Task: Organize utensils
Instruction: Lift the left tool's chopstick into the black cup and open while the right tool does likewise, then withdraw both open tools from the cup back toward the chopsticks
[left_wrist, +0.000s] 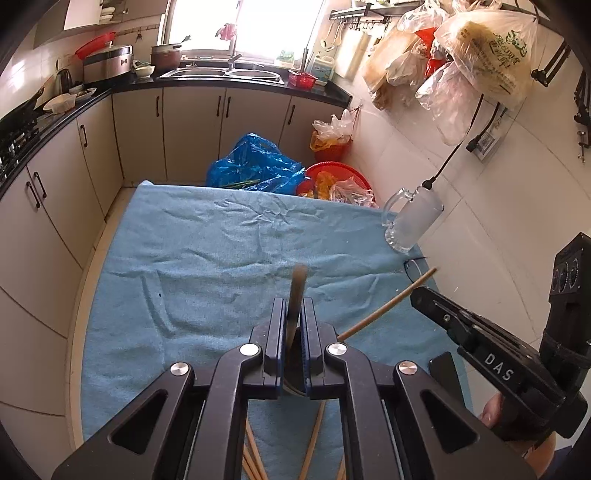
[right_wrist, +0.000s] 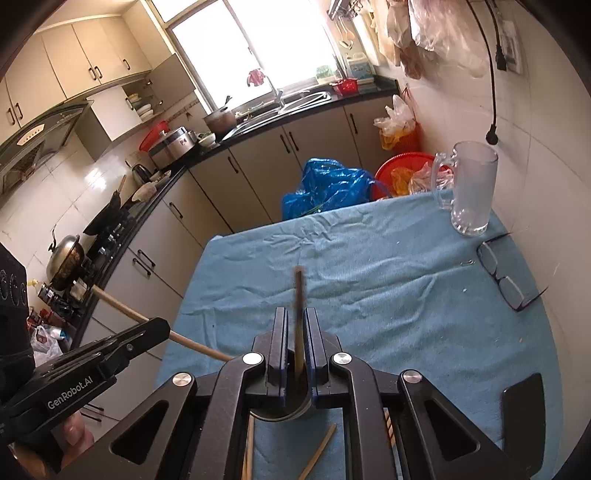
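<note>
My left gripper (left_wrist: 294, 314) is shut on a wooden chopstick (left_wrist: 297, 291) that sticks up between its fingers above the blue cloth (left_wrist: 221, 251). My right gripper (right_wrist: 295, 325) is shut on another chopstick (right_wrist: 298, 295), also pointing up. Each gripper shows in the other's view: the right one (left_wrist: 417, 293) with its chopstick (left_wrist: 388, 304), the left one (right_wrist: 162, 325) with its chopstick (right_wrist: 129, 314). Several loose chopsticks (left_wrist: 314, 439) lie on the cloth under the grippers, beside the rim of a round container (right_wrist: 291, 415). A glass mug (right_wrist: 472, 192) stands at the far right.
Eyeglasses (right_wrist: 502, 273) lie on the cloth near the mug. A dark phone (right_wrist: 524, 410) lies at the right edge. Past the table stand a blue plastic bag (left_wrist: 255, 166) and a red basket (left_wrist: 332, 177). Kitchen cabinets run along the left.
</note>
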